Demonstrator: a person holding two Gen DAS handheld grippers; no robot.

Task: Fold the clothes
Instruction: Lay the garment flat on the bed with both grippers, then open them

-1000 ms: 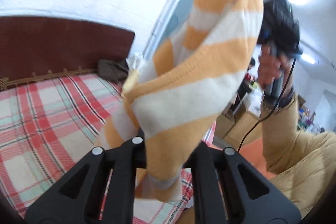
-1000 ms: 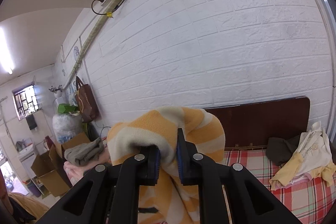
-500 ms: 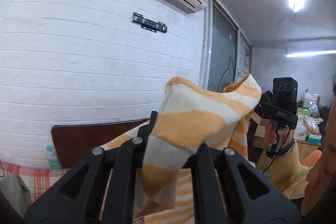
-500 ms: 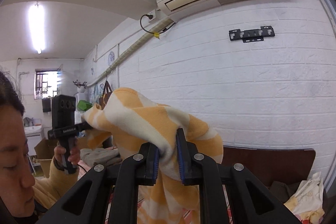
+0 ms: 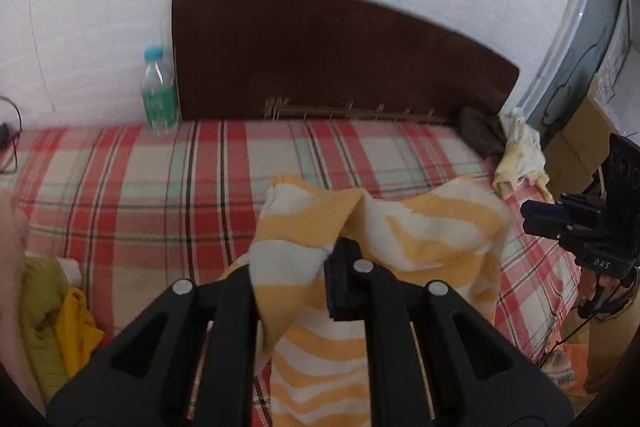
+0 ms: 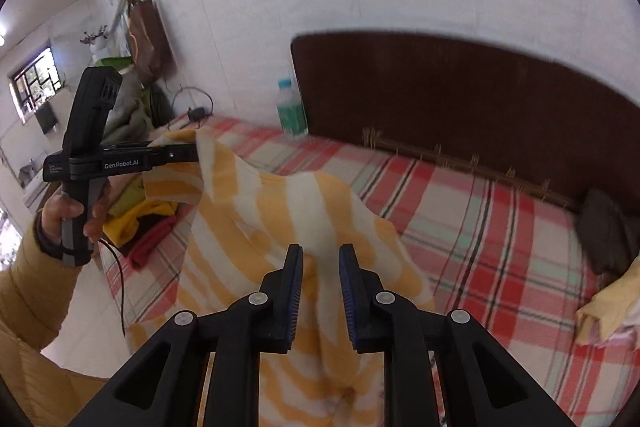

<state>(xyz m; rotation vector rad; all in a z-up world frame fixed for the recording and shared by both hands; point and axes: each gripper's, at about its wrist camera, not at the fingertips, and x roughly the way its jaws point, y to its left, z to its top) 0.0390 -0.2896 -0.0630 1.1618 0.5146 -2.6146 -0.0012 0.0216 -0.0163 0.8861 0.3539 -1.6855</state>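
Observation:
An orange-and-white striped garment (image 5: 404, 227) hangs over the plaid bed (image 5: 140, 179). My left gripper (image 5: 296, 267) is shut on one edge of it; the cloth drapes down between and over its fingers. The right wrist view shows the left gripper (image 6: 192, 151) pinching the garment (image 6: 280, 211) at a raised corner. My right gripper (image 6: 320, 259) is open, its blue pads apart, with the cloth just beyond and below them, not pinched. The right gripper (image 5: 540, 217) also shows at the right edge of the left wrist view, apart from the cloth.
A water bottle (image 5: 159, 95) stands by the brown headboard (image 5: 340, 59). A pale crumpled garment (image 5: 520, 155) and a dark one (image 5: 480, 131) lie at the bed's far right corner. Yellow, green and red clothes (image 6: 140, 219) are piled at the left side.
Both grippers swung down from facing the wall to facing the bed. The right gripper let go of the garment and opened. The left still holds it, and the cloth has dropped onto the bed.

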